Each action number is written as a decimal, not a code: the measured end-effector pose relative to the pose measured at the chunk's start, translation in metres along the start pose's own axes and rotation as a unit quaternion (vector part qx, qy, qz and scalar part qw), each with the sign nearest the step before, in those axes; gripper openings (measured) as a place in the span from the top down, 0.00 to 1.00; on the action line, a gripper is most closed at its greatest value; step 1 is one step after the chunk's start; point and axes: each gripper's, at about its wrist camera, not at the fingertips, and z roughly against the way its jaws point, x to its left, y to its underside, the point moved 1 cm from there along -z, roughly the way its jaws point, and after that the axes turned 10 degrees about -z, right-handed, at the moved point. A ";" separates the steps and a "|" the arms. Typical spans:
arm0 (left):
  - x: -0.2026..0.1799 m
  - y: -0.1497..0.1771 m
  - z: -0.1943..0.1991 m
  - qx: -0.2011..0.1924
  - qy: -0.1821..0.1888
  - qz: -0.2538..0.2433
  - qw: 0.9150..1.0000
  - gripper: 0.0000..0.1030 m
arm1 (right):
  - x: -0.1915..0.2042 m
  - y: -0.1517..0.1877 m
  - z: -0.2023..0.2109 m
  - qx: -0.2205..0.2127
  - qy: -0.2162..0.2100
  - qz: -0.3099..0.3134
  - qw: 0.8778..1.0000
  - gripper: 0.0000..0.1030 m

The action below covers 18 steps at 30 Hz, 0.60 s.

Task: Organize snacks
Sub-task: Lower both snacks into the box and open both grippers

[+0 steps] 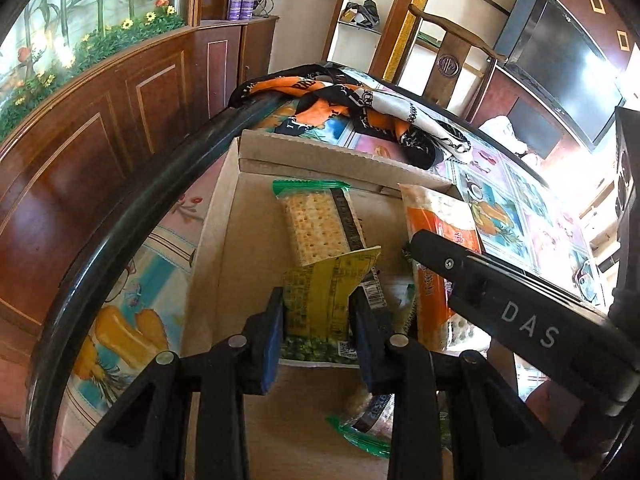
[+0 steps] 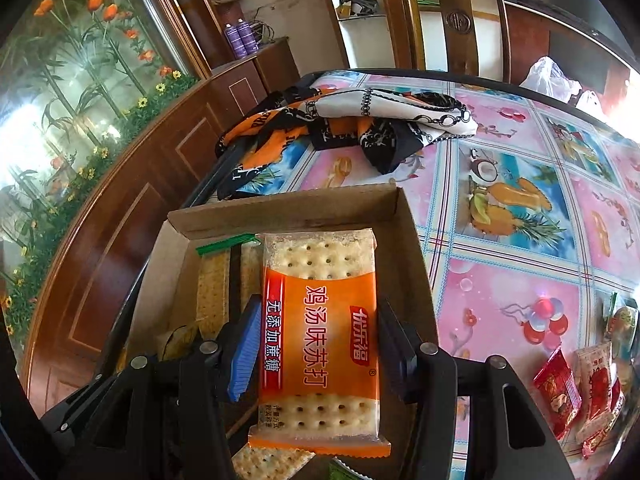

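Across the pink fruit-print tabletop [image 2: 520, 288], your left claw [image 1: 318, 312] pinches a yellow-green snack packet [image 1: 324, 292] and your right claw [image 2: 316, 340] an orange cracker packet [image 2: 320, 320] above the part-filled brown cardboard box [image 2: 304, 204], red-wrapped snacks [image 2: 560, 392] left outside

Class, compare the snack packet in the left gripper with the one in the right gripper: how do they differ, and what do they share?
The yellow-green packet in the left gripper is opaque, crumpled and narrow. The orange cracker packet in the right gripper is flat, wider and clear at both ends, showing its crackers. Both are gripped by the sides and held over the cardboard box.
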 end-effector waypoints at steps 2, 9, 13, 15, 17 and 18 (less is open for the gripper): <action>0.000 0.000 0.000 -0.002 0.001 -0.001 1.000 0.71 | 0.000 0.000 0.002 -0.002 -0.004 0.000 1.000 0.43; -0.006 -0.001 0.001 -0.006 0.002 -0.009 1.000 0.65 | -0.001 0.001 0.014 -0.009 -0.011 -0.001 1.000 0.41; -0.007 -0.002 0.007 -0.020 0.005 -0.007 1.000 0.57 | -0.006 0.003 0.023 -0.014 -0.022 -0.008 1.000 0.40; -0.007 -0.003 0.011 -0.031 0.003 -0.008 0.999 0.56 | -0.008 0.005 0.029 -0.016 -0.031 -0.009 0.999 0.39; -0.007 -0.004 0.017 -0.046 0.006 -0.005 0.999 0.56 | -0.010 0.009 0.036 -0.019 -0.038 -0.007 0.999 0.39; -0.008 -0.004 0.019 -0.050 0.004 -0.006 0.999 0.55 | -0.012 0.011 0.040 -0.020 -0.047 -0.008 0.999 0.39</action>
